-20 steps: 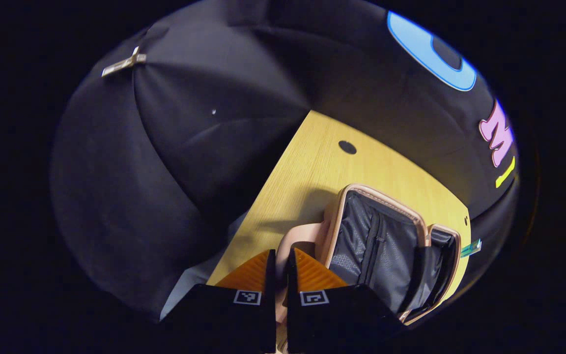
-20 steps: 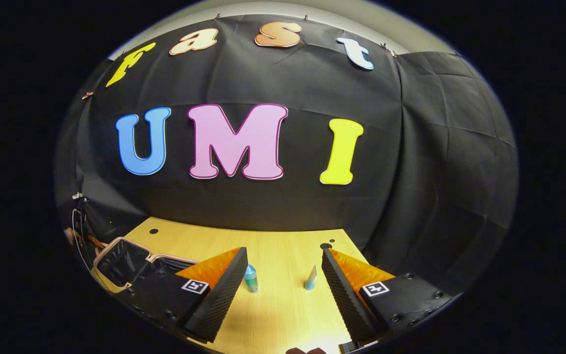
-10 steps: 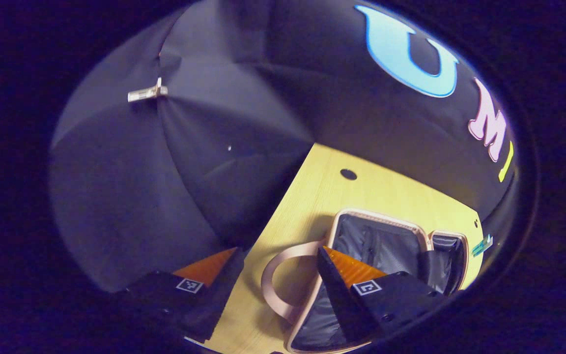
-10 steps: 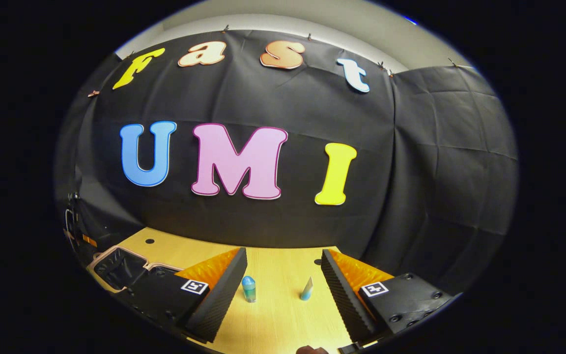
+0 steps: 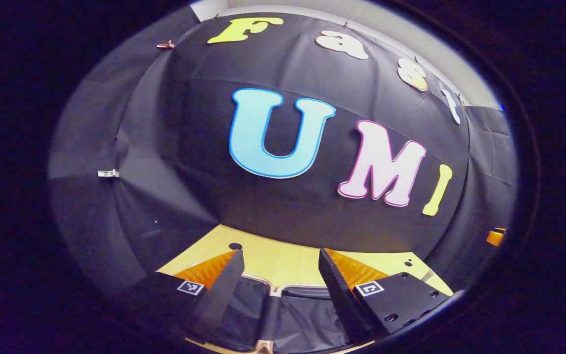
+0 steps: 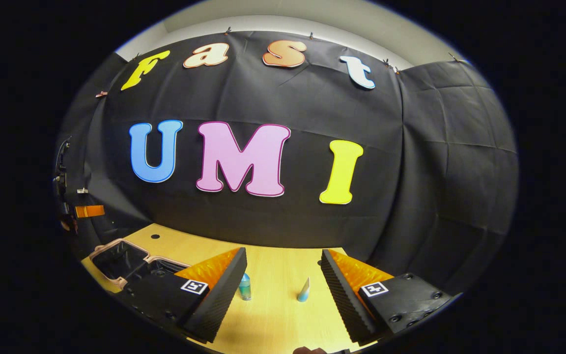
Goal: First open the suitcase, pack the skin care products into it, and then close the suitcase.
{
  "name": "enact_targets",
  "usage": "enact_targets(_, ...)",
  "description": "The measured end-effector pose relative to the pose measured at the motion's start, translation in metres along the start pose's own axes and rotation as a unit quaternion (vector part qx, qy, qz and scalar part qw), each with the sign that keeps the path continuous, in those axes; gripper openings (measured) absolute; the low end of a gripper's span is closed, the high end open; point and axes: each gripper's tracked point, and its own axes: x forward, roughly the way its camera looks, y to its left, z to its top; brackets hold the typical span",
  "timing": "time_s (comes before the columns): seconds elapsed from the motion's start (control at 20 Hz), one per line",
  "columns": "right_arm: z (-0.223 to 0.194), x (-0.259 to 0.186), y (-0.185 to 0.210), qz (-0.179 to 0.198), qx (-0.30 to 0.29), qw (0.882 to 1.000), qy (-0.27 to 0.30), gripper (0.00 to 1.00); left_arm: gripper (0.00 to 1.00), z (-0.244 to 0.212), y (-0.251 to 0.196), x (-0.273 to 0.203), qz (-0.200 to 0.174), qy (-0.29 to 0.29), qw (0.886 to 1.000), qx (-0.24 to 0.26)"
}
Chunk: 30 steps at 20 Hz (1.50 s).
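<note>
The open suitcase, pale pink rim and dark lining, lies right below my left gripper, which is open and holds nothing. In the right gripper view the suitcase lies open at the table's left end. A small blue-green bottle and a small pale-blue tube stand upright on the wooden table. My right gripper hangs open in front of them, the bottle close to its left finger, the tube nearer the middle. Neither product is touched.
The black cloth wall closes the table's back and right sides. A round cable hole sits near the far left corner, behind the suitcase. Part of the other gripper shows at the far left, above the suitcase.
My left gripper was shut on the suitcase's pink handle, then opened and let it go. It has since swung up and to the right above the open case. My right gripper barely moved.
</note>
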Motion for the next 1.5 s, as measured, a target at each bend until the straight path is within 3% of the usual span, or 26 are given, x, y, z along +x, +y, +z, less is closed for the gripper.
enact_targets(0.05, -0.006, 0.004, -0.006, 0.005, -0.001, 1.000, 0.004, 0.96, 0.95, 0.008, -0.032, 0.001, -0.008, -0.023, 1.000, 0.015)
enact_targets(0.1, -0.012, 0.011, -0.016, 0.011, -0.009, 1.000, 0.010, 0.96, 0.95, 0.027, -0.067, -0.001, 0.010, -0.075, 0.995, 0.065)
enact_targets(0.2, -0.020, 0.019, -0.029, 0.017, -0.019, 1.000, 0.014, 0.96, 0.96, 0.049, -0.097, -0.009, 0.052, -0.152, 0.981, 0.108)
enact_targets(0.3, -0.030, 0.028, -0.038, 0.026, -0.020, 0.999, 0.022, 0.96, 0.95, 0.043, -0.145, -0.007, 0.025, -0.190, 0.976, 0.102)
enact_targets(0.4, -0.045, 0.039, -0.042, 0.037, -0.015, 0.999, 0.035, 0.96, 0.96, -0.015, -0.199, 0.015, -0.014, -0.129, 0.988, 0.084)
enact_targets(0.45, -0.053, 0.048, -0.044, 0.043, -0.015, 0.998, 0.041, 0.96, 0.96, -0.033, -0.209, 0.025, -0.016, -0.108, 0.991, 0.082)
enact_targets(0.65, -0.091, 0.085, -0.047, 0.066, -0.014, 0.996, 0.060, 0.96, 0.96, -0.136, -0.286, 0.058, -0.058, -0.019, 0.993, 0.102)
enact_targets(0.75, -0.119, 0.111, -0.048, 0.079, -0.008, 0.994, 0.076, 0.96, 0.96, -0.191, -0.301, 0.078, -0.060, 0.032, 0.991, 0.118)
enact_targets(0.95, -0.161, 0.148, -0.054, 0.087, -0.005, 0.991, 0.106, 0.97, 0.96, -0.256, -0.323, 0.119, -0.064, 0.087, 0.984, 0.142)
enact_targets(1.3, -0.194, 0.176, -0.062, 0.093, -0.008, 0.986, 0.136, 0.97, 0.95, -0.326, -0.342, 0.165, -0.085, 0.163, 0.964, 0.193)
enact_targets(1.35, -0.200, 0.179, -0.063, 0.090, -0.001, 0.986, 0.140, 0.97, 0.70, -0.323, -0.337, 0.166, -0.074, 0.165, 0.960, 0.215)
enact_targets(1.4, -0.210, 0.182, -0.064, 0.086, 0.004, 0.985, 0.152, 0.97, 0.56, -0.325, -0.339, 0.168, -0.089, 0.165, 0.959, 0.211)
enact_targets(1.5, -0.226, 0.188, -0.063, 0.084, 0.006, 0.983, 0.165, 0.97, 0.47, -0.330, -0.344, 0.174, -0.098, 0.182, 0.960, 0.191)
